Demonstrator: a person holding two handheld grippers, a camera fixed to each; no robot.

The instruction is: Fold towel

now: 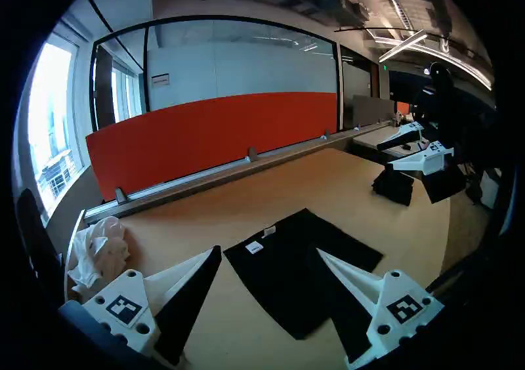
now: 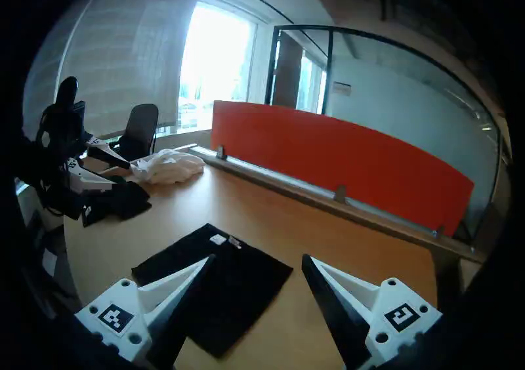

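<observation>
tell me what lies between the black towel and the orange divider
In the left gripper view, only bare wooden table runs from the black towel to the grey rail at the foot of the orange divider.

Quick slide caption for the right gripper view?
Open right gripper facing a black towel lying flat on the wooden table.

A pale wooden table [image 1: 308, 180] ran up to an orange divider panel [image 1: 216, 134] set in a metal rail. Behind it stood a black-framed glass partition [image 1: 243, 61]. Daylight poured through tall windows [image 1: 52, 134], beside a pale blind [image 2: 125, 61]. A dark office chair [image 2: 141, 130] stood near them, and a strip light [image 1: 401, 45] glowed overhead.
</observation>
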